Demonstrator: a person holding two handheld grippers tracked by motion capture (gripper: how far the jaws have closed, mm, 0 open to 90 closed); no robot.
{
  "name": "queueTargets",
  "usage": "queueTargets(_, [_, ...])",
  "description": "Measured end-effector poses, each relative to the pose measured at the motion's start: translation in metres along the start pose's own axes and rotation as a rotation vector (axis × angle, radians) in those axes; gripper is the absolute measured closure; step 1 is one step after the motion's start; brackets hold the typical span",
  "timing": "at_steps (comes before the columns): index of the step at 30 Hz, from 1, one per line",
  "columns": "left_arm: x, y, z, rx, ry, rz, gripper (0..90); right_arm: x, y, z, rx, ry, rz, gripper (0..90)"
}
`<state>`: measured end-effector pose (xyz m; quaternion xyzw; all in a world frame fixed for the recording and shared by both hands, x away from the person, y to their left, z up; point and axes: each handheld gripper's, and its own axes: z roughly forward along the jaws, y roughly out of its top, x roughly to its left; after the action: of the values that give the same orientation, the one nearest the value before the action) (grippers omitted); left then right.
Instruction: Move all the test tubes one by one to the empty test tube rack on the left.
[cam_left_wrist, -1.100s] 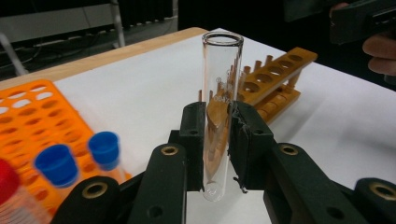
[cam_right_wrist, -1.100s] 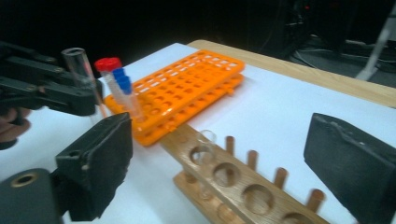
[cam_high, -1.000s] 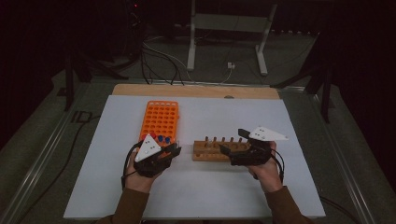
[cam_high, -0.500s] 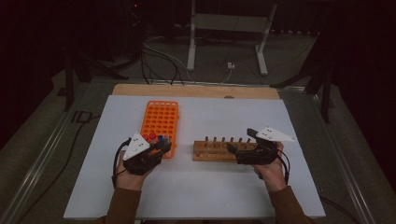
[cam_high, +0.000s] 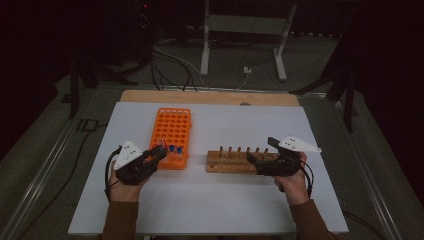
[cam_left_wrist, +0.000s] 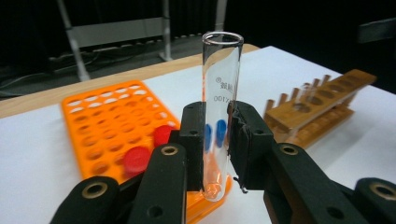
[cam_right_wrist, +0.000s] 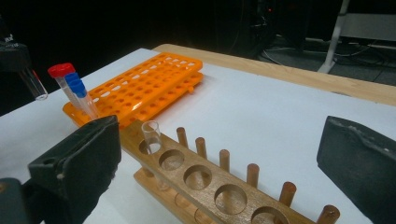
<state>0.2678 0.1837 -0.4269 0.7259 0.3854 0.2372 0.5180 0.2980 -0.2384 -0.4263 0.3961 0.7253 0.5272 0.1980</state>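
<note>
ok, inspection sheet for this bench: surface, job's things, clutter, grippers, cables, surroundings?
Surface: white table top, wooden strip along far edge.
Job's things: clear glass test tube; orange plastic tube rack holding red- and blue-capped tubes; wooden peg rack with one open tube.
Clutter: nothing seen.
Grippers: left gripper shut on the test tube, upright; right gripper jaws open at the wooden rack.
Cables: trailing from both grippers; more on the floor behind.
Surroundings: dark room, metal stand legs.

Clear glossy glass tube (cam_left_wrist: 221, 93), orange plastic rack (cam_high: 172, 136), wooden rack (cam_right_wrist: 201, 182), matt white tabletop (cam_high: 235, 120)
</note>
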Motion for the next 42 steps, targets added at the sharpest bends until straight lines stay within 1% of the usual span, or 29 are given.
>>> queueTargets(5, [0.008,-0.003,-0.005,-0.007,0.026,-0.018,76.5,0.000,0.000,0.001,-0.001,0.005,-0.002,0.1])
queueTargets(13, [0.016,-0.006,-0.009,-0.007,0.069,-0.025,76.4,0.002,-0.001,0.003,0.005,0.009,-0.006,0.1])
queueTargets(18, [0.019,-0.009,-0.008,-0.002,0.106,-0.026,76.4,0.003,-0.001,0.004,0.007,0.012,-0.007,0.2])
queueTargets(24, [0.024,-0.012,-0.006,-0.006,0.148,-0.036,76.4,0.004,-0.002,0.004,0.010,0.014,-0.012,0.2])
queueTargets(32, [0.030,-0.021,0.005,0.004,0.213,-0.042,76.5,0.004,-0.001,0.005,0.007,0.016,-0.011,0.2])
queueTargets(38, [0.034,-0.025,0.017,0.009,0.238,-0.035,76.6,0.005,-0.002,0.005,0.008,0.019,-0.012,0.2])
queueTargets(42, [0.038,-0.026,0.025,-0.001,0.243,-0.049,76.6,0.006,-0.002,0.006,0.009,0.021,-0.012,0.2])
